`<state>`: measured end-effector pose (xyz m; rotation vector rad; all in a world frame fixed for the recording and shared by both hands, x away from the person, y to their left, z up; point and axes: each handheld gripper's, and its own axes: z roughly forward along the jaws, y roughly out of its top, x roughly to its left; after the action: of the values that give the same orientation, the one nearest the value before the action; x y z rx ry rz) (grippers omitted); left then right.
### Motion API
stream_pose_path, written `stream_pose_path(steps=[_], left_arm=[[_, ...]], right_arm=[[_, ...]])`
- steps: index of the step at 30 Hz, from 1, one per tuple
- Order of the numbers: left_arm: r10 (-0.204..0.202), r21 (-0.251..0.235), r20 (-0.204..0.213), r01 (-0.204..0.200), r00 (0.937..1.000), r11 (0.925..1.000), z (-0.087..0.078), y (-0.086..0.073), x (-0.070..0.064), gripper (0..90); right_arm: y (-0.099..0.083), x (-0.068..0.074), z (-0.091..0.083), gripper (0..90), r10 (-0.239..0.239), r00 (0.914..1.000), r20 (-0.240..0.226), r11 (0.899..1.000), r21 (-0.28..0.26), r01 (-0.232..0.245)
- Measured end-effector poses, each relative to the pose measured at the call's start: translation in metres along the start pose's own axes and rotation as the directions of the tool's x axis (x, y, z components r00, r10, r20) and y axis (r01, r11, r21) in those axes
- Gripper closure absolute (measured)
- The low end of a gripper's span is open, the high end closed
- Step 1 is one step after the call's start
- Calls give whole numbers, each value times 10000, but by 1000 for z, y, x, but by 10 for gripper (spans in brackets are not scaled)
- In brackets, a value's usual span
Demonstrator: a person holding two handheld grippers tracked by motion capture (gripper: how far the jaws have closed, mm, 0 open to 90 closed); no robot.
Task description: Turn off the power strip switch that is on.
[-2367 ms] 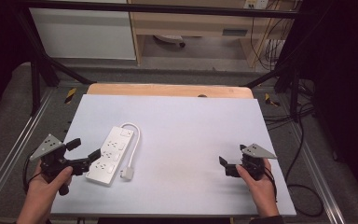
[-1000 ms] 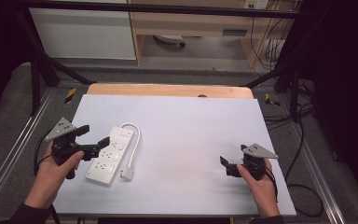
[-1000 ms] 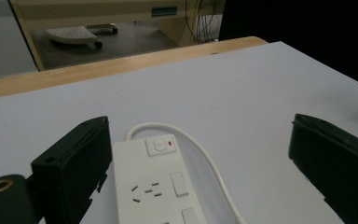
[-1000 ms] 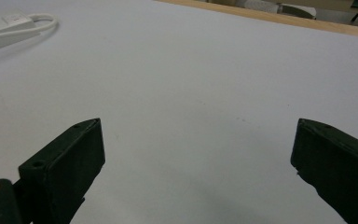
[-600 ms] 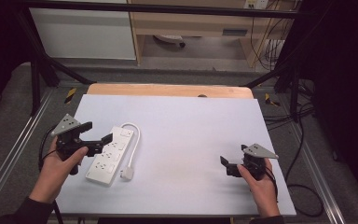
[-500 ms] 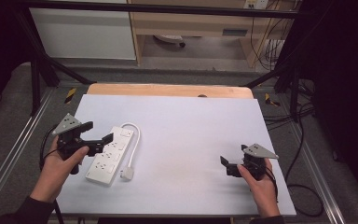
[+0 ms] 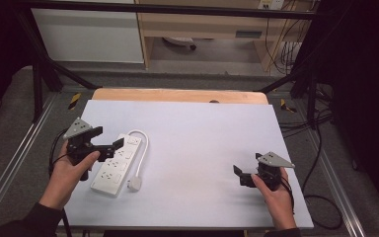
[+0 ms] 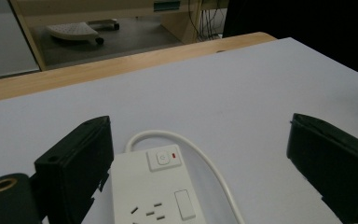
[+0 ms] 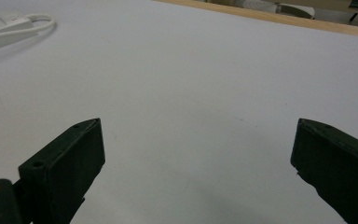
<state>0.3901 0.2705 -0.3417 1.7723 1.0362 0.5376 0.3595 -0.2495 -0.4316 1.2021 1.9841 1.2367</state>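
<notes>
The left gripper (image 7: 109, 139) is spread wide over the switch end of the white plastic multi-socket power strip (image 7: 113, 165), its black jaws on either side of the strip and holding nothing. In the left gripper view the strip (image 8: 156, 191) lies between the jaws, and its white cord (image 8: 200, 158) loops out from that end. Well apart from the strip, across the pale grey tabletop (image 7: 202, 138), the right gripper (image 7: 241, 176) also stands wide apart and empty above bare surface.
</notes>
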Motion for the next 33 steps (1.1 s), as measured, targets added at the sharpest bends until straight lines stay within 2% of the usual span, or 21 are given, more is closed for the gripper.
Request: stream_pose_path(steps=[12,18,21,33], left_arm=[[-3,124,-54,3,10000,9999,16,2,-6,162],[-99,274,-106,102,9999,9996,25,2,-7,277],[-90,320,-126,94,9999,9994,28,2,-8,300],[258,581,12,-258,9997,9980,35,-2,-11,482]], right_arm=[[0,-2,1,33,5,10000,-10,10000,51,-5],[0,-4,0,33,65,10000,-16,10000,18,-65],[0,-4,0,33,59,10000,-13,10000,4,-59],[0,-4,0,34,15,10000,-5,10000,10,-15]])
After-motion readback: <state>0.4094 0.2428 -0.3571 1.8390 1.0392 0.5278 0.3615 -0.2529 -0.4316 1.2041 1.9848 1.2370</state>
